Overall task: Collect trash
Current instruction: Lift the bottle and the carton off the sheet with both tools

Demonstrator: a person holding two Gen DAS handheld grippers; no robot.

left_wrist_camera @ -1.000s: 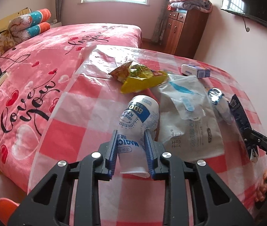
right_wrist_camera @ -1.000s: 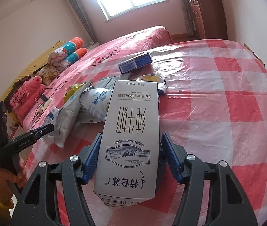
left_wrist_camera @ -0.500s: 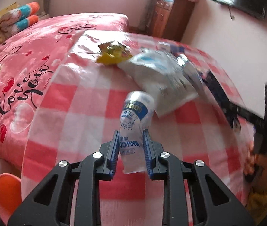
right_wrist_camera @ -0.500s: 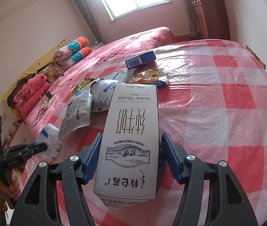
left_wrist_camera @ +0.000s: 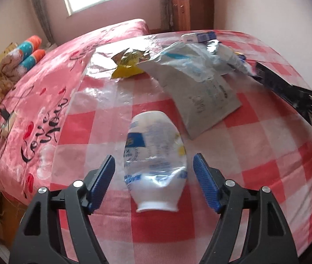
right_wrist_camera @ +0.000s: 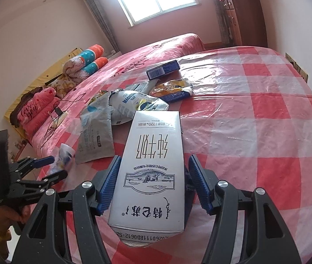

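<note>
**Left gripper lets go of the white pouch; right gripper keeps its milk carton**

On my far left, the pink bedspread point(left_wrist_camera: 35, 101) with black script lettering runs back to rolled blankets point(left_wrist_camera: 26, 52) by the wall. Beside it lies the red-and-white checked cover point(left_wrist_camera: 254, 154) under clear plastic, where the trash is.

My left gripper point(left_wrist_camera: 153, 182) now has its blue pads spread wide. Half a second ago they pinched the white pouch point(left_wrist_camera: 154, 165) tightly; now each pad stands clear of it. The pouch looks blurred between them, its flat white end toward the camera, and I cannot tell whether it rests on the cover or is in the air. Behind it, from left to right, lie a yellow snack wrapper point(left_wrist_camera: 127, 66), a large grey-white bag point(left_wrist_camera: 202, 90) and a small blue-and-white box point(left_wrist_camera: 199, 37).

My right gripper point(right_wrist_camera: 153, 182) is unchanged: it still holds the white milk carton point(right_wrist_camera: 151, 171) printed with Chinese characters, the left pad pressed to its side, the right pad close beside the other. Beyond the carton sit a crumpled Magic-branded pouch point(right_wrist_camera: 131, 105), an orange-and-blue wrapper point(right_wrist_camera: 173, 89) and the dark blue box point(right_wrist_camera: 163, 69).
</note>
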